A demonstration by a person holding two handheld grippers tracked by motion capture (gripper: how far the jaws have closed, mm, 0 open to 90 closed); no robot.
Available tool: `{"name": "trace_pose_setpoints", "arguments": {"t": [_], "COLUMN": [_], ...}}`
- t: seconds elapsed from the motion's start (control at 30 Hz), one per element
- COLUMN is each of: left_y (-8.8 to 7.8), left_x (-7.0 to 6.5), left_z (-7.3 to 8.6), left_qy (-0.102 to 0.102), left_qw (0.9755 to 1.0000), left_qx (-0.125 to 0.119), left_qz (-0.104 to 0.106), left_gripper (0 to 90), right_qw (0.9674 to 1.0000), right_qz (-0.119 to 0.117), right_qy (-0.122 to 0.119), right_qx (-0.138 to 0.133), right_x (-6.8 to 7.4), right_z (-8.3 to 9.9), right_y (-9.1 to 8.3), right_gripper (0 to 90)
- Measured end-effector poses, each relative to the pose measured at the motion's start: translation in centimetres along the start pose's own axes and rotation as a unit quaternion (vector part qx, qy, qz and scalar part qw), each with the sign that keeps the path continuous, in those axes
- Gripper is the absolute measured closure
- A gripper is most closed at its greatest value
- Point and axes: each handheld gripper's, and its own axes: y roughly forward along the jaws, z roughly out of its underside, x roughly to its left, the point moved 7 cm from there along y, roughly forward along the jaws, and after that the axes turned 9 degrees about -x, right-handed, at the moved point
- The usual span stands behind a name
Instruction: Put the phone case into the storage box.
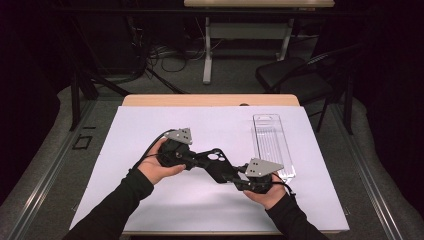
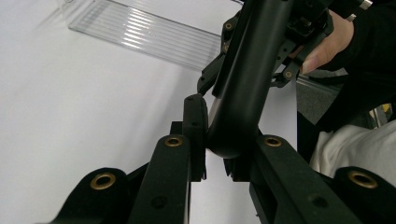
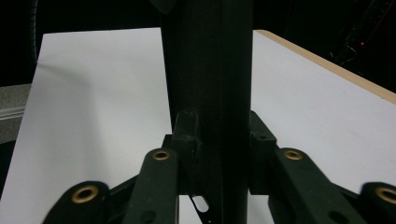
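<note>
A flat black plastic part (image 1: 214, 164) with round holes hangs just above the white sheet (image 1: 150, 125) near the table's middle, toward the front edge, spanning the two grippers. The left gripper (image 1: 192, 159) is clamped on its left end; the right gripper (image 1: 235, 181) has the other end between its jaws, whether the pads press on it I cannot tell. Toward the right edge lies a clear ribbed tray (image 1: 272, 145), nothing in it, while both hands (image 1: 159, 167) angle inward, forearms coming from the front edge.

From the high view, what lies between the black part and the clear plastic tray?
Only bare white sheet. In the high view the black part, spanning left gripper to right gripper, sits left of the clear plastic tray with nothing between.
</note>
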Motion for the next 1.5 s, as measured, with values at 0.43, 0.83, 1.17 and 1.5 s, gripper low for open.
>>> {"name": "trace_pose_setpoints", "arguments": {"t": [0.43,0.83,1.17,1.5], "left_y": [-0.6,-0.6,-0.3,0.1], "left_x": [0.9,1.4,1.8,1.8], "left_z": [-0.1,-0.3,-0.4,-0.6], "left_qy": [-0.044,-0.088,-0.100,-0.094], "left_qw": [0.9976,0.9924,0.9883,0.9873], "left_qx": [0.032,0.051,0.067,0.077], "left_qz": [-0.043,-0.070,-0.094,-0.102], "left_gripper": [81.5,81.5,81.5,81.5], "right_qw": [0.9994,0.9981,0.9973,0.9961], "right_qz": [0.035,0.059,0.068,0.077], "right_qy": [-0.001,-0.009,0.003,0.017], "right_qx": [0.005,0.013,0.026,0.040], "right_x": [-0.6,-0.6,-0.9,-1.1], "right_z": [-0.6,-1.3,-1.5,-1.8], "right_y": [-0.5,-0.7,-1.0,-0.9], "right_gripper": [50.7,48.8,50.9,51.9]}}
